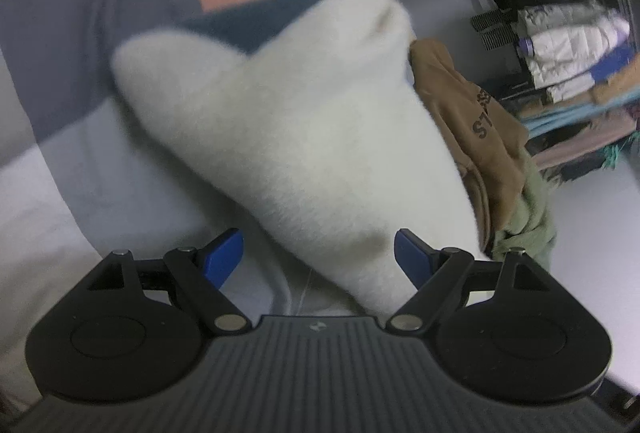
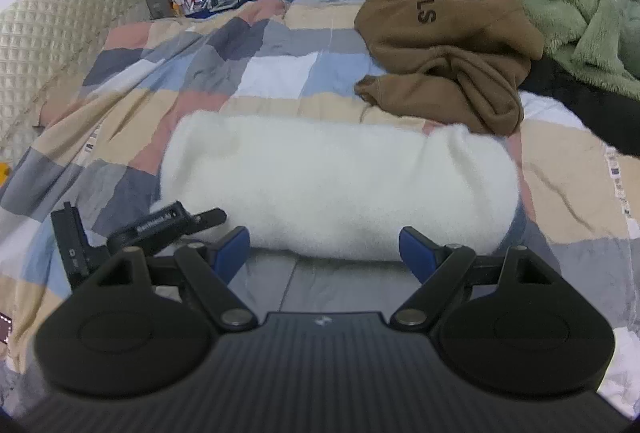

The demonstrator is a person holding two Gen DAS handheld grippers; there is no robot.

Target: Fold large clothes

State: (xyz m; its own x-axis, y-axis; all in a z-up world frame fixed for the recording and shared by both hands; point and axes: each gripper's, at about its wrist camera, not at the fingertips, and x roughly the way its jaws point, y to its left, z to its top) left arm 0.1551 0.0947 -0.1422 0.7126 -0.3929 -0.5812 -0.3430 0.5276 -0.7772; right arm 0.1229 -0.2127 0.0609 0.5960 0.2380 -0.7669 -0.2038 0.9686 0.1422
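A white fleecy garment (image 2: 336, 185) lies folded into a thick oblong bundle on the patchwork bedspread (image 2: 168, 81). In the left wrist view it (image 1: 288, 137) stretches away diagonally, its near end between the blue fingertips. My left gripper (image 1: 318, 257) is open around that near end, not clamped. It also shows in the right wrist view (image 2: 160, 227), at the bundle's left end. My right gripper (image 2: 324, 249) is open and empty, just in front of the bundle's near long edge.
A crumpled brown hoodie (image 2: 448, 61) lies behind the bundle to the right, with a green fleece blanket (image 2: 580, 17) beyond it. A beige headboard (image 2: 52, 33) stands at the left. Shelves of stacked clothes (image 1: 568, 57) stand past the bed.
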